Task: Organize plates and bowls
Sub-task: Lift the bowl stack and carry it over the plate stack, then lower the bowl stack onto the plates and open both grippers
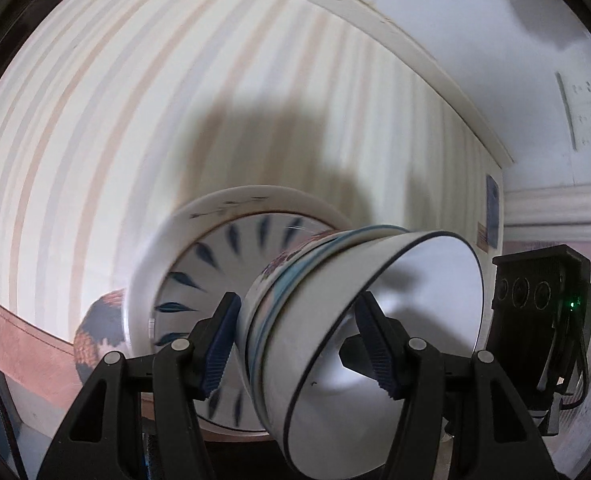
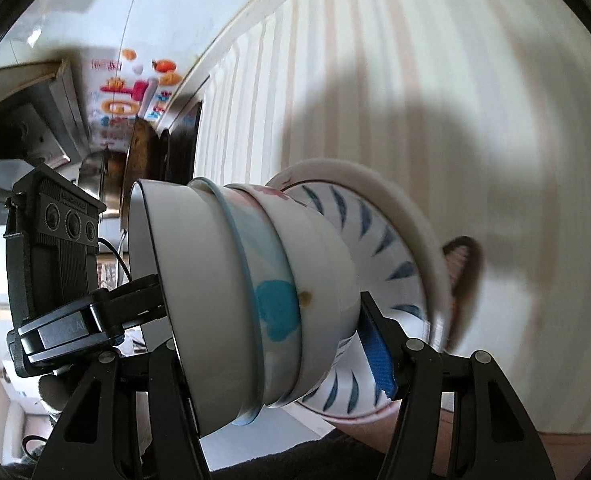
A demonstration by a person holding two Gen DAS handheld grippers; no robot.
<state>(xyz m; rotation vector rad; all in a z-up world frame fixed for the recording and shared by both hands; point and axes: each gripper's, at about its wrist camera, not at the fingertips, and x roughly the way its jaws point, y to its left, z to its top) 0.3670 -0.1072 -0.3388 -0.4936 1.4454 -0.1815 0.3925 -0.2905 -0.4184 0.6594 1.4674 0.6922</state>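
Note:
A stack of nested bowls (image 1: 335, 320) is held tilted between both grippers. The top bowl (image 1: 407, 308) is white with a dark rim; below it sit a blue-banded bowl (image 2: 271, 304), a white one, a bowl with blue leaf marks (image 2: 387, 248) and a wide white plate (image 2: 411, 216). My left gripper (image 1: 303, 344) is shut on the stack, one finger inside the top bowl, one outside. My right gripper (image 2: 275, 344) is shut on the same stack from the other side; its left finger is hidden behind the bowls. A dark patterned bowl (image 1: 99, 332) sits behind the plate.
A striped cloth (image 1: 135, 120) covers the table behind the stack. The other gripper's black body (image 1: 543, 312) is close on the right. A wall socket (image 1: 583, 108) is far right. Pans and a colourful poster (image 2: 135, 92) show in the right wrist view.

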